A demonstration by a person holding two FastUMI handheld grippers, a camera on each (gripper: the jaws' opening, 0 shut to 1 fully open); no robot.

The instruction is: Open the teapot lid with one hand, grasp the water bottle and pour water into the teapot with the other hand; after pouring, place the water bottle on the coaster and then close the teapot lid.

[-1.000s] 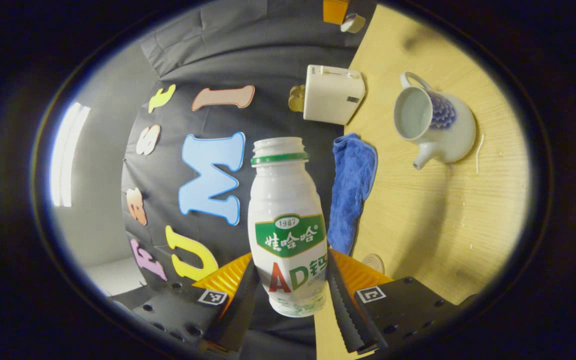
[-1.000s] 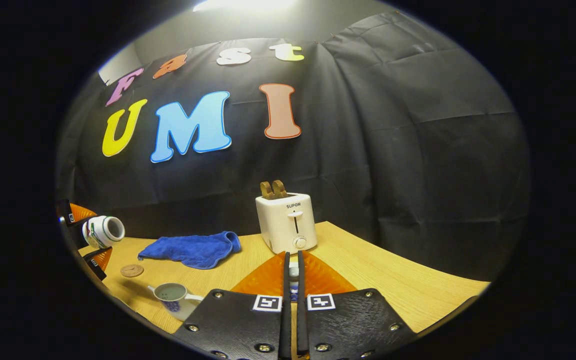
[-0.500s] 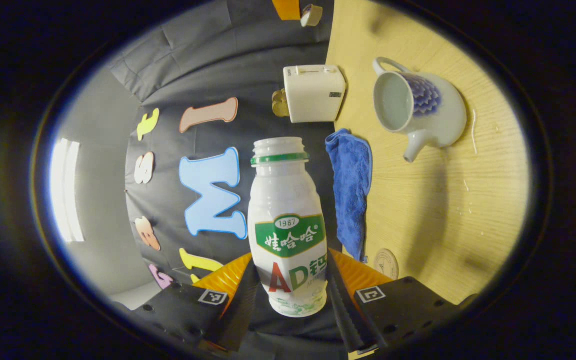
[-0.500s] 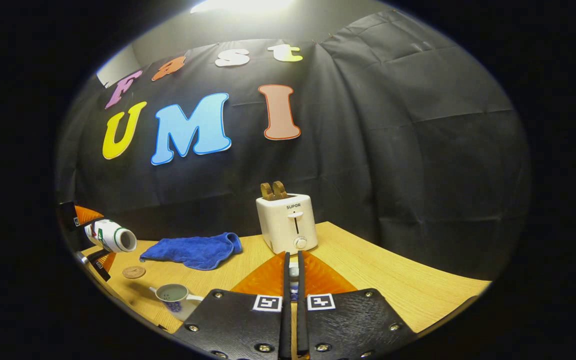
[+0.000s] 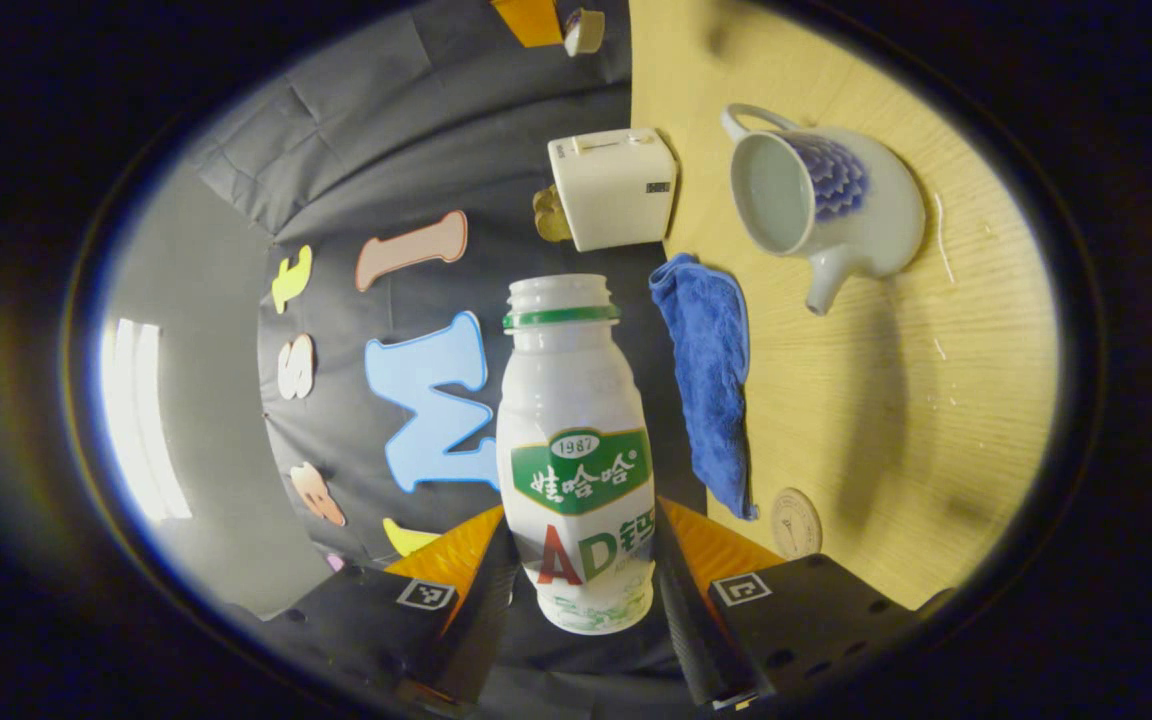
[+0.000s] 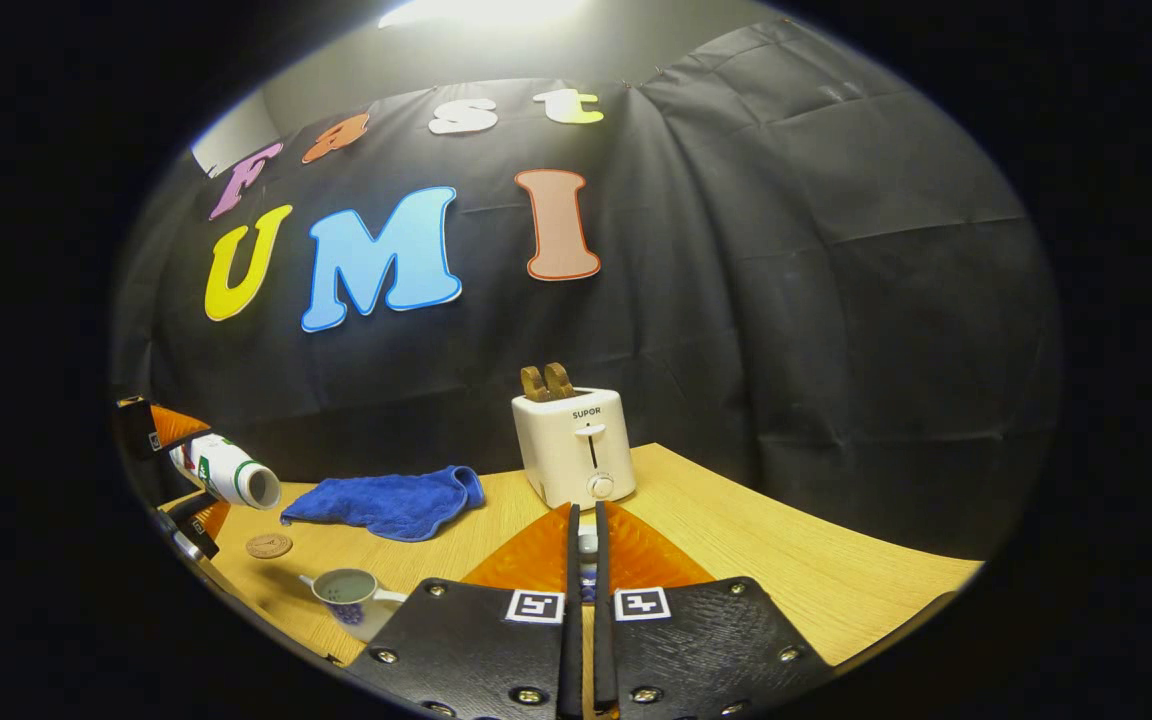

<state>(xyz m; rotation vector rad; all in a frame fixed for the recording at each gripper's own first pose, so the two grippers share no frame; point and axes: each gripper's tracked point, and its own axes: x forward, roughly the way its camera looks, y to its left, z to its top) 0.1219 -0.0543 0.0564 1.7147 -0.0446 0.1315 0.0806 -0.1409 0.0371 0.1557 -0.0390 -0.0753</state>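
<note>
Water bottle (image 5: 576, 450) tipped further, lid (image 6: 587, 545) mostly hidden in right claw (image 6: 584, 560)

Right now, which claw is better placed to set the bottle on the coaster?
Left. The left claw is shut on the bottle, near the coaster. The right claw grips something small, probably the lid.

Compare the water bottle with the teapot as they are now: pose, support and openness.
The water bottle is tipped on its side in the air, held by the left gripper; the teapot stands upright on the table. The bottle's mouth is narrow and capless; the teapot's opening is wide, its lid off. The bottle has a printed label; the teapot carries a blue pattern. Both are mostly white and open.
</note>
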